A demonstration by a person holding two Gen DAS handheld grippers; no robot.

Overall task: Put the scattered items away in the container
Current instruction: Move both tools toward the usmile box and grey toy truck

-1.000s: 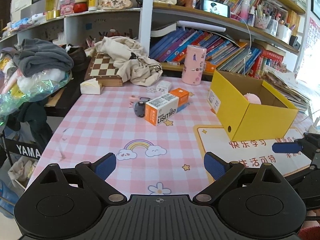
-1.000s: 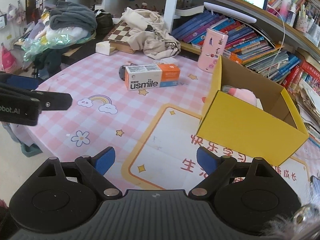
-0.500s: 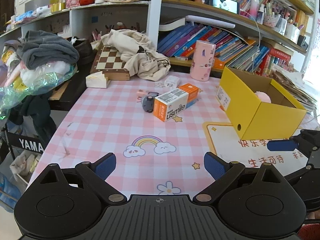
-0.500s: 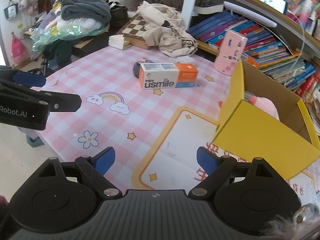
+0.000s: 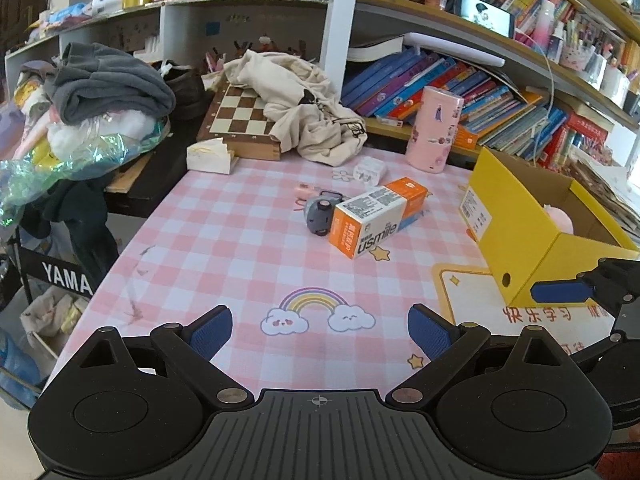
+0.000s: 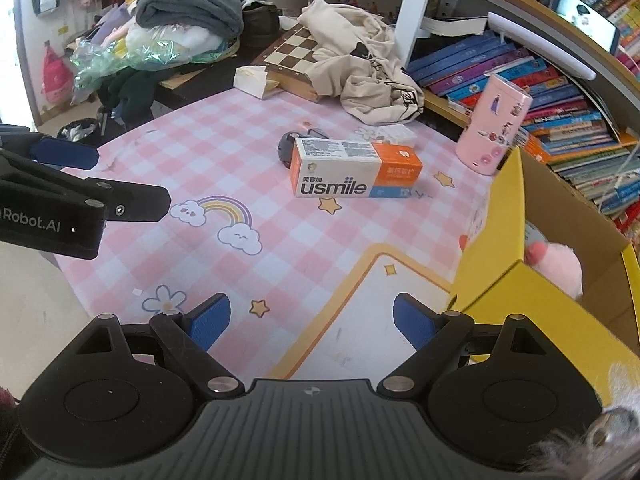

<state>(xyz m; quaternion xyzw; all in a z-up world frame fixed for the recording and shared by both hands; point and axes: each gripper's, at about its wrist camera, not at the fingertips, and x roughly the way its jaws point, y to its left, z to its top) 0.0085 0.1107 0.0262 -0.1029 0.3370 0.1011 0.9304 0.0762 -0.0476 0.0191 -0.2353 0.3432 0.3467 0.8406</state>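
A soft cloth with pink and white squares is covering the tabletop (image 5: 224, 240). A rainbow with two smiling clouds (image 5: 318, 312) is printed on it.

A long cardboard box (image 6: 356, 168) is lying flat on its side in the middle of the tabletop. It is white with orange ends, and the word "usmile" is showing in big dark letters. A small round grey thing (image 5: 319, 218) is sitting right behind it, touching it or nearly so. A little white box (image 5: 370, 170) is lying a bit farther back, near a tall pink tube (image 5: 434, 132) with stickers that is standing upright.

The yellow cardboard container (image 5: 520, 224) is sitting open on the right side of the tabletop, well apart from the long box. It has smooth flat walls and a small round hole in one end. Something pink and fluffy (image 6: 558, 266) is lying inside it.

The left gripper (image 5: 320, 332) is hovering over the rainbow, with its blue-padded jaws standing wide apart and nothing between them. The right gripper (image 6: 310, 322) is hovering near the container's corner, its jaws also wide apart and holding nothing.

A wooden chessboard (image 5: 240, 114) and a crumpled cream cloth (image 5: 304, 108) are lying at the back.
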